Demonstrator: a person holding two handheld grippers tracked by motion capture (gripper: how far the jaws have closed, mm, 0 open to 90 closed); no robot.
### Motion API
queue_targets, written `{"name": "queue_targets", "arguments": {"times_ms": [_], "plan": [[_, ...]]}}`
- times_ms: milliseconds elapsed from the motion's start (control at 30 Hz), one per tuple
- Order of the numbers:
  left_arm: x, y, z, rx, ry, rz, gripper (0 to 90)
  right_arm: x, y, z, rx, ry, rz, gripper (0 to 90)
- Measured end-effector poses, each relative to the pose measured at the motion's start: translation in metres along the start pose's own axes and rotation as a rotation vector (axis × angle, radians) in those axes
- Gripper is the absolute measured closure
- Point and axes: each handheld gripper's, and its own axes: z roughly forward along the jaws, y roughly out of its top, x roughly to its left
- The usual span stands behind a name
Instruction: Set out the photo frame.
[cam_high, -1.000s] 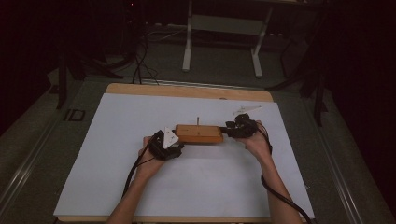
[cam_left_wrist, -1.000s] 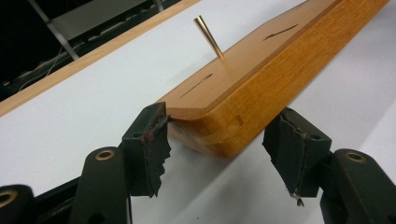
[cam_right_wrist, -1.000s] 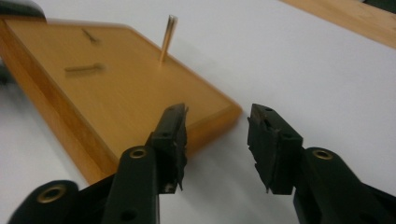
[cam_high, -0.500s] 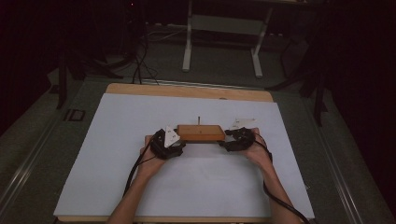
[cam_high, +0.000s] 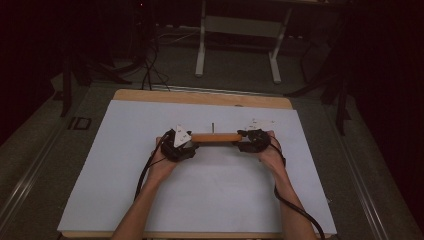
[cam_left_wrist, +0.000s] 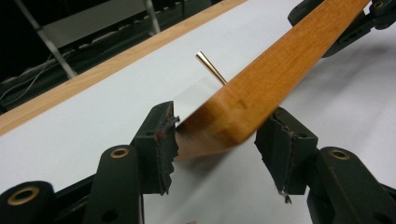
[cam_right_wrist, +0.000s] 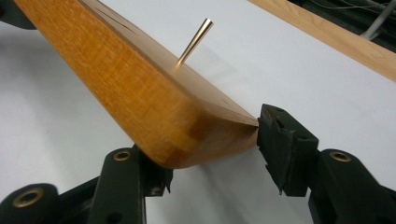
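A person at a white tabletop (cam_high: 150, 200) holds a wooden block (cam_high: 216, 137) by its two short ends, one hand-held gripper at each end, near the middle of the sheet and a little toward its far edge. In the high view the left hand-held gripper (cam_high: 191, 145) meets the block's left end and the right hand-held gripper (cam_high: 241, 140) meets its right end, with forearms coming in from the near edge and a black cable trailing from each tool. A thin metal pin (cam_high: 213, 128) stands up from the top face of the block, about midway along it. In the left gripper view the block (cam_left_wrist: 261, 88) runs away up and to the right, its rounded near corner lying between the two black jaws; both worn pads touch its sides, and the jaws have just been closing on it. The pin (cam_left_wrist: 211, 68) leans up from the block's far edge there. In the right gripper view the block (cam_right_wrist: 140, 93) has its thick end seated between the jaws, the left one tucked under its lower edge and the right one touching its corner; these jaws too have just been closing, with the block between them. The pin (cam_right_wrist: 195, 41) rises from the top face. A strip of bare wood (cam_high: 200, 97) borders the far side of the tabletop.
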Motion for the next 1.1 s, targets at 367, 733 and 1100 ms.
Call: {"name": "queue_targets", "arguments": {"times_ms": [367, 733, 1100], "plan": [[0.023, 0.004, -0.006, -0.001, -0.059, -0.132, 55.4, 0.004, 0.004, -0.008, -0.03, 0.059, 0.066, 62.4], [0.026, -0.006, -0.026, 0.016, -0.172, -0.253, 54.7, 0.028, 0.001, -0.025, 0.003, 0.136, 0.099, 65.3], [0.025, -0.006, -0.026, 0.056, -0.2, -0.31, 55.8, 0.032, -0.005, -0.029, 0.021, 0.166, 0.176, 63.6]]}}
